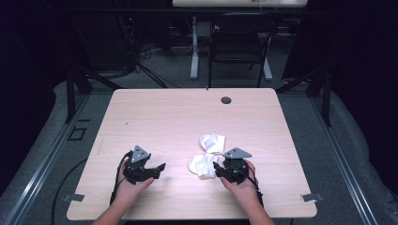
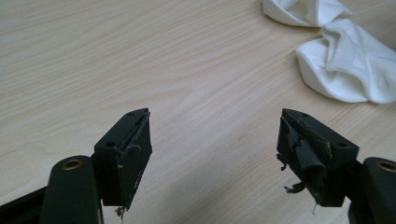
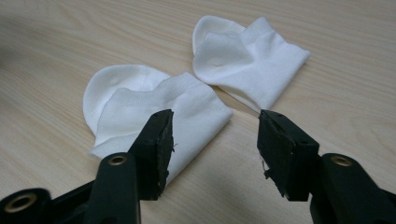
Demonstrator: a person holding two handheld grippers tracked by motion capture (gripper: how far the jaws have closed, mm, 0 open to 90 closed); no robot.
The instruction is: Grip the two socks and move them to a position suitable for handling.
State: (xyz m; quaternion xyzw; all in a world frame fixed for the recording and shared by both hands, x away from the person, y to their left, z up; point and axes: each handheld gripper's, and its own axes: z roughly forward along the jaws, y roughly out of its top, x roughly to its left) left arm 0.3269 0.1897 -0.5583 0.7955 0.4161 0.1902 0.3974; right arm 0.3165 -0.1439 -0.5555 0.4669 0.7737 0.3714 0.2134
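High view: two white socks [image 1: 207, 154], two claws, one table [image 1: 155, 117].

High view looks down and forward over the wooden table [image 1: 187, 117] from the person's side, well back. The left gripper view skims low across the tabletop, the two white socks [image 2: 348, 65] at upper right. The right gripper view sits close over those same socks [image 3: 154, 102], shared with both other views.
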